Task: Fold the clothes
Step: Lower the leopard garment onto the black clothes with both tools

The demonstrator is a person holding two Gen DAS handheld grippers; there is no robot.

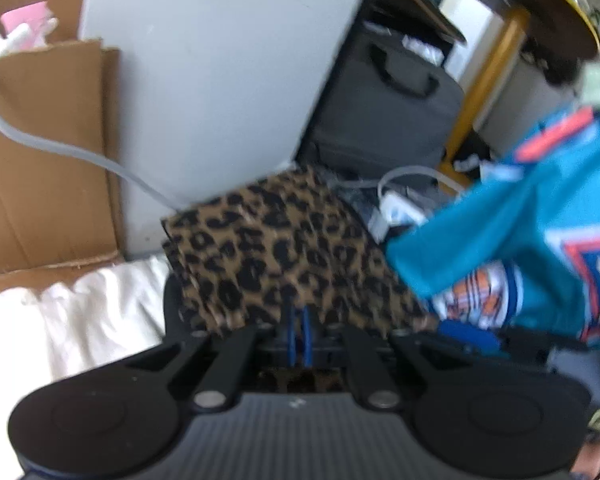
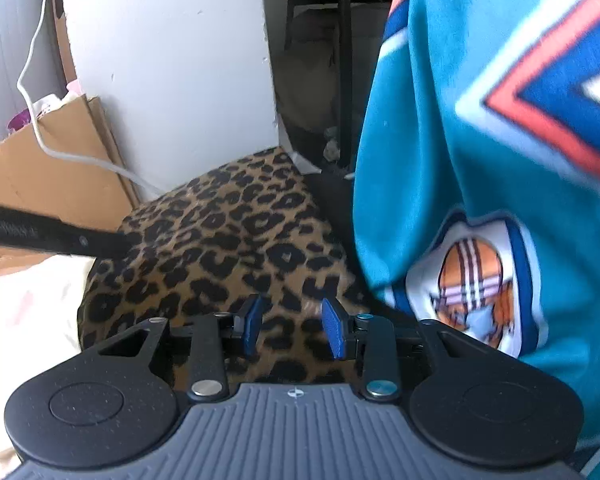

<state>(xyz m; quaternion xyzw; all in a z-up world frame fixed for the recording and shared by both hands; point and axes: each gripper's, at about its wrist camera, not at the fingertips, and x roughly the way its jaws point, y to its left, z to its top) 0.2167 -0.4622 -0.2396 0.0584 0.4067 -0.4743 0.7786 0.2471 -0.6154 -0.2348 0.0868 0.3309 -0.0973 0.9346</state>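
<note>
Right gripper [image 2: 293, 326]: black linkage arms, blue pads, silver rivets, ribbed grey housing

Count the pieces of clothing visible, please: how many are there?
2. The leopard-print garment lies ahead of both grippers; the teal jersey hangs on the right side. Others may be hidden beneath them.

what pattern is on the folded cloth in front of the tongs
Leopard print, black spots on tan, on the folded cloth. It shows best in the right wrist view.

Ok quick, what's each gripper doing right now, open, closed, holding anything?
Left gripper: shut on the leopard-print cloth.
Right gripper: open, holding nothing, its pads apart just above the leopard-print cloth.
</note>
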